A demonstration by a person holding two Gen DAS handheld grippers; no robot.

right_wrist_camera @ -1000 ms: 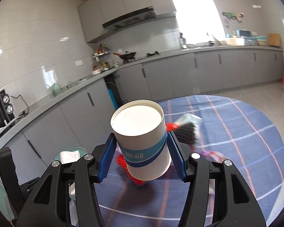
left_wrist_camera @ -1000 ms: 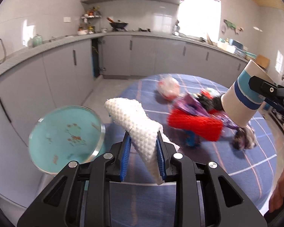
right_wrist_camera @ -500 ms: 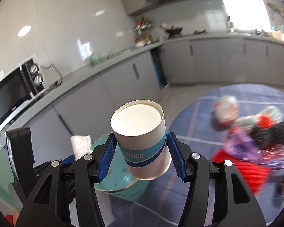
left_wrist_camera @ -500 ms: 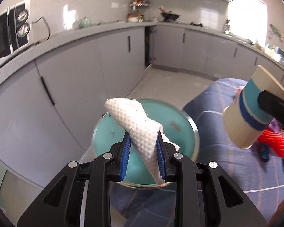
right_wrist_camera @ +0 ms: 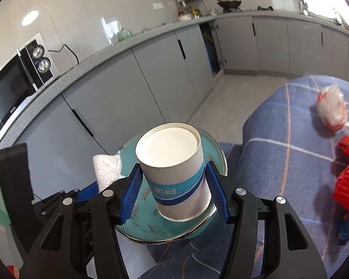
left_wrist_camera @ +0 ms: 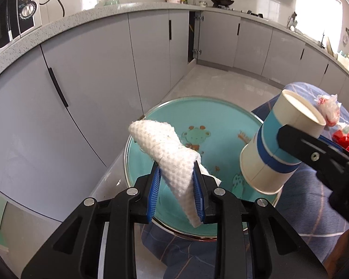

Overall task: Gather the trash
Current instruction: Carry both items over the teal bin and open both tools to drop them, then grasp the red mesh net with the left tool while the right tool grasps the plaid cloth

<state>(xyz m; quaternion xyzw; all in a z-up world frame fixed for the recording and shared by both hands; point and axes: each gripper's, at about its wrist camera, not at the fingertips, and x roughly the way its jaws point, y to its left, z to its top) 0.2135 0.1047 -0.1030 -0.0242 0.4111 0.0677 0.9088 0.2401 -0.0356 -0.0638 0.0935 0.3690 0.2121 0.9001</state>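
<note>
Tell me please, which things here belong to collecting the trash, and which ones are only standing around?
Part of the job:
- white cloth, clamped in left gripper
- paper cup, clamped in right gripper
- teal bin below both
- crumpled wrappers on the blue table

Just lying about:
- microwave
- wok
- grey cabinets

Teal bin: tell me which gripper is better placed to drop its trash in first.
Left, probably. The left gripper, shut on the white cloth, sits squarely in front of the teal bin. The right gripper holds the paper cup nearer the bin's table-side edge.
</note>
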